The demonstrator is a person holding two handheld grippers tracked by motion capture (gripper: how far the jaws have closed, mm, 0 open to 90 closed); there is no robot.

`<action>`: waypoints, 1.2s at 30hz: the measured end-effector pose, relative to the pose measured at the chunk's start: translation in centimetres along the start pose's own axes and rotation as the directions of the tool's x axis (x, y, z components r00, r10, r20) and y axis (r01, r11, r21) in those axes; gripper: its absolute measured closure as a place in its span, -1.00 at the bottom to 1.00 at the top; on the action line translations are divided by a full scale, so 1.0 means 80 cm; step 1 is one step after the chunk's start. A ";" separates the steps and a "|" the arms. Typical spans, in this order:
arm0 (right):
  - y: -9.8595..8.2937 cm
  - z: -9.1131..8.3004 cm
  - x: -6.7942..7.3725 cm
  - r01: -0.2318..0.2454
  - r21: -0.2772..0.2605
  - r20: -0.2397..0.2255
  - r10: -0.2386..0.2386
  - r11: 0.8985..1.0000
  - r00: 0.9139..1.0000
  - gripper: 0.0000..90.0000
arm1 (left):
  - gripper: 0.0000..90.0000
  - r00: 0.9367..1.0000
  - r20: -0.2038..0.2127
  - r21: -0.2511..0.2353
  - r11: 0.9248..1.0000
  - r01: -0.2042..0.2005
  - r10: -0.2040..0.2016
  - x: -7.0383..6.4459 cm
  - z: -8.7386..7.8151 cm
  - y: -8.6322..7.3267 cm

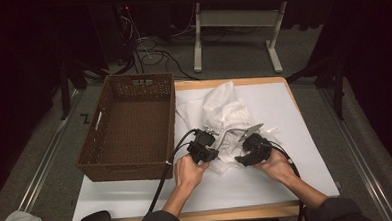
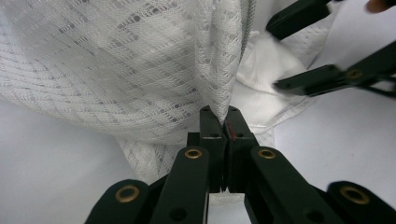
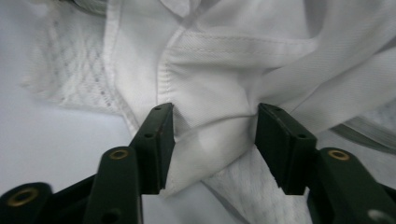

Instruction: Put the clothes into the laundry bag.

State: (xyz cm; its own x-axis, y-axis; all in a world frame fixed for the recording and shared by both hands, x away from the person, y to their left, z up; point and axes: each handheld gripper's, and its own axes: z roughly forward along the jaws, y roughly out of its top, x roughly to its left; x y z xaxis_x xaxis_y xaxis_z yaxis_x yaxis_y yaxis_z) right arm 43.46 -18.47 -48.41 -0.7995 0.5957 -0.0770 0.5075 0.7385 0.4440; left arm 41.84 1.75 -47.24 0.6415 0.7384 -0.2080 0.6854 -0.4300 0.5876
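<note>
On garment (image 1: pixel 224 117), left tool (image 2: pixel 220 122) clamped, right tool (image 3: pixel 212 140) agape

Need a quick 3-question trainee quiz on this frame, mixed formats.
1. True or false: the left tongs are shut on the white lacy cloth garment.
2. The right tongs are: A) shut on the garment B) open, with a fold of the garment between the jaws C) inside the basket.
3. Fill in: the brown woven basket sits to the ___ of the garment in the high view.

Key: 1 true; 2 B; 3 left.
</note>
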 end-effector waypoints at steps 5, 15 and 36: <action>0.008 0.009 -0.001 0.011 0.004 -0.033 -0.011 1.000 0.999 0.62 | 0.96 1.000 0.000 0.000 1.000 -0.002 0.002 -0.001 0.000 0.000; 0.030 0.009 0.006 0.056 -0.049 -0.011 -0.057 0.997 0.998 1.00 | 0.96 1.000 0.009 -0.003 1.000 -0.007 0.007 -0.001 -0.002 0.000; 0.090 0.053 0.004 0.056 -0.117 0.148 -0.038 0.992 0.988 0.89 | 0.96 1.000 0.010 -0.041 0.999 -0.003 0.003 0.001 -0.022 -0.015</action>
State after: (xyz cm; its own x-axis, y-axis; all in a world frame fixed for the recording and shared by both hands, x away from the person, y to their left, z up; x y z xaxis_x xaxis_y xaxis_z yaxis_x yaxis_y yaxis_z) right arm 48.23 -11.61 -49.02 -0.7617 0.6075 -0.2253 0.4211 0.7284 0.5405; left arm 40.46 3.24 -46.55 0.6472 0.7316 -0.2144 0.6689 -0.4101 0.6199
